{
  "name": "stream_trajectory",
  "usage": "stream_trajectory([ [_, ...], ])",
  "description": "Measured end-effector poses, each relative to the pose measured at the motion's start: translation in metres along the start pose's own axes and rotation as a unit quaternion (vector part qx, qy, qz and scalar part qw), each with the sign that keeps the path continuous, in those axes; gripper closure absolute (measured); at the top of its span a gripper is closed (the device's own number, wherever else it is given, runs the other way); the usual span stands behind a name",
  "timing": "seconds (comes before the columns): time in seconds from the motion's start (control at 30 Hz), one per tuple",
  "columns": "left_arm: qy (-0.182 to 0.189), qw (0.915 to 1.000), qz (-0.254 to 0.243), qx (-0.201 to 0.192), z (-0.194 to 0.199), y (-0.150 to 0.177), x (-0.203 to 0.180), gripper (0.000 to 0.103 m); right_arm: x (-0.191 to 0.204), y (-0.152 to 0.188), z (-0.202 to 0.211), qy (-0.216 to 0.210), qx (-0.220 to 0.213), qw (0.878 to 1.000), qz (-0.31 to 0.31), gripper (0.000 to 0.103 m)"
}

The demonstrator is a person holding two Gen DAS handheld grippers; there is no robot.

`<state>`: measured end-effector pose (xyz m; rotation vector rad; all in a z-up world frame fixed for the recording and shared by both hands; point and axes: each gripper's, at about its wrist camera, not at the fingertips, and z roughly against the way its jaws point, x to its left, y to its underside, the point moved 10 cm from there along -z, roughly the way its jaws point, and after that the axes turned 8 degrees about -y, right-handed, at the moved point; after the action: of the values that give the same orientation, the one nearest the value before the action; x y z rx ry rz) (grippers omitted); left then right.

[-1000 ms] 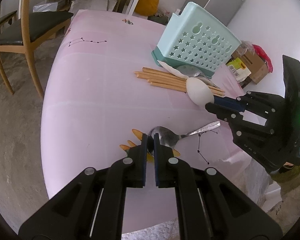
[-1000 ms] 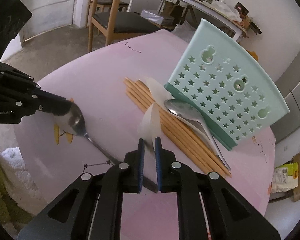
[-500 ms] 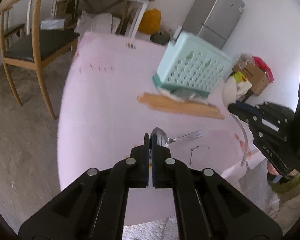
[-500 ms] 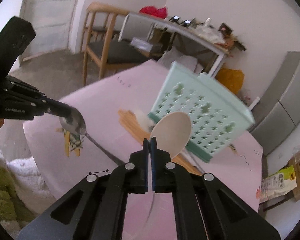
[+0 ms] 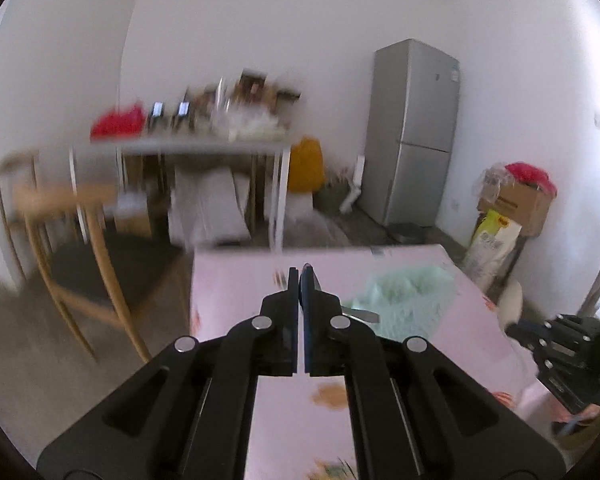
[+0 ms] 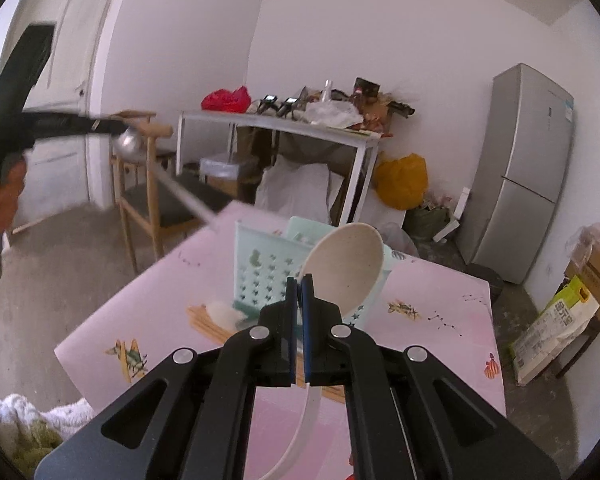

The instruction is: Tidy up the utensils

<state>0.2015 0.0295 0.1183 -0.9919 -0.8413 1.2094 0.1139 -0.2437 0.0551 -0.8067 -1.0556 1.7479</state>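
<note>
With my right tongs [image 6: 299,280] pinching the white spoon [image 6: 346,258] above the basket [image 6: 266,270] and my left tongs [image 5: 300,276] pinching the metal spoon [image 6: 129,142] high, I should lower each handle-first, slowly, one at a time.

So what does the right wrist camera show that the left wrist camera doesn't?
Only the right wrist view shows the white spoon's whole bowl in the right claw, the metal spoon's bowl held up by the left claw, the chopsticks and a door. Only the left wrist view shows the left claw close up, shut on that spoon's edge. Both show the green basket, pink table and fridge.
</note>
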Motion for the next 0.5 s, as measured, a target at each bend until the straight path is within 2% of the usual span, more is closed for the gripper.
stream_trajectory([
  [0.07, -0.014, 0.9985, -0.047, -0.026, -0.008, -0.018, -0.018, 0.103, -0.005, 0.002, 0.000, -0.001, -0.006, 1.000, -0.010, 0.101],
  [0.13, -0.019, 0.9959, -0.082, -0.032, -0.018, -0.028, -0.034, 0.103, -0.010, 0.004, 0.000, -0.002, -0.010, 1.000, -0.019, 0.101],
  [0.27, -0.021, 0.9880, -0.152, -0.013, -0.048, -0.025, -0.068, 0.103, -0.020, 0.012, -0.003, -0.005, -0.012, 0.999, -0.038, 0.101],
  [0.37, -0.036, 0.9782, -0.205, 0.005, -0.077, -0.016, -0.090, 0.103, -0.026, 0.017, -0.004, -0.005, -0.012, 0.999, -0.047, 0.101],
  [0.5, -0.043, 0.9677, -0.246, 0.032, -0.106, -0.002, -0.109, 0.103, -0.034, 0.022, -0.005, -0.006, -0.014, 0.998, -0.060, 0.101],
])
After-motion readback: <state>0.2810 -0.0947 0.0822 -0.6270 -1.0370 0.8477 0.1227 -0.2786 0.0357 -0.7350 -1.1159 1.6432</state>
